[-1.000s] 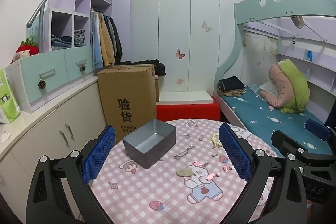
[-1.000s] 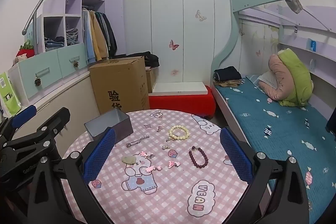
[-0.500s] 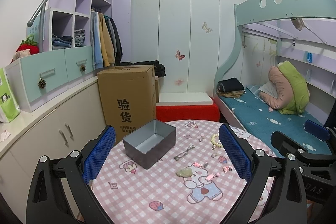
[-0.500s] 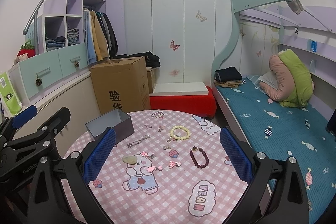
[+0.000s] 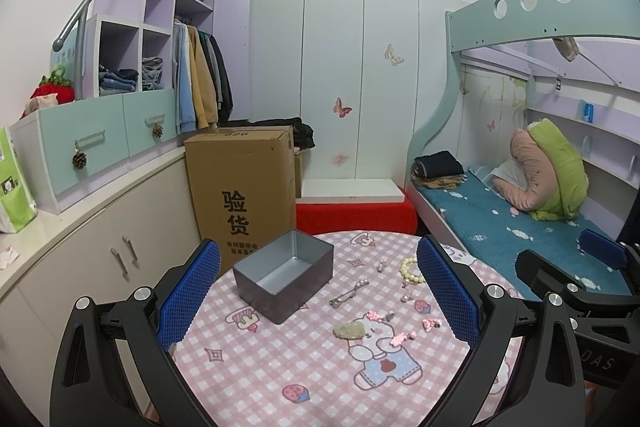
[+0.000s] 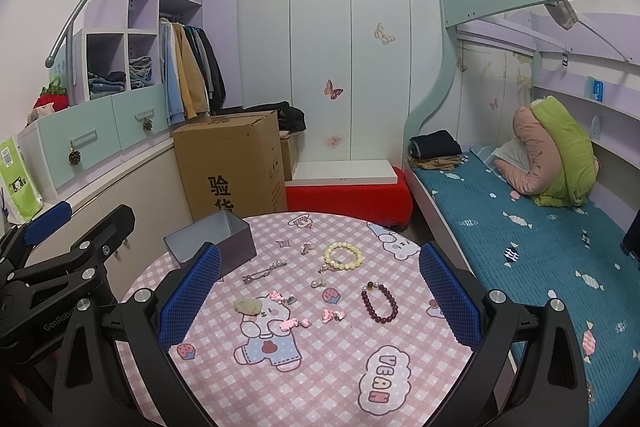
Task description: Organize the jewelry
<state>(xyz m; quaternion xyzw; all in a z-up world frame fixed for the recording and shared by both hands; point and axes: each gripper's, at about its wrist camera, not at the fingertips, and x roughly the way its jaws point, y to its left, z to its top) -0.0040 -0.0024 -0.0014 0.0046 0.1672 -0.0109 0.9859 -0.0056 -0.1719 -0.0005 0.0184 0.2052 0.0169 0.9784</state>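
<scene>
Both grippers, left gripper (image 5: 318,301) and right gripper (image 6: 318,301), spread wide, empty, above worktop (image 6: 320,379). Grey tin box (image 5: 284,277) empty; cream bead bracelet (image 6: 343,255), dark red bead bracelet (image 6: 379,303) lie loose.

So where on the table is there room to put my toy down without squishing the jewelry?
The near edge of the table is bare, in front of the dark red bracelet and the pink clips. The far rim behind the cream bracelet is free too. The middle is crowded with small pieces, and the gray tin fills the far left.
</scene>
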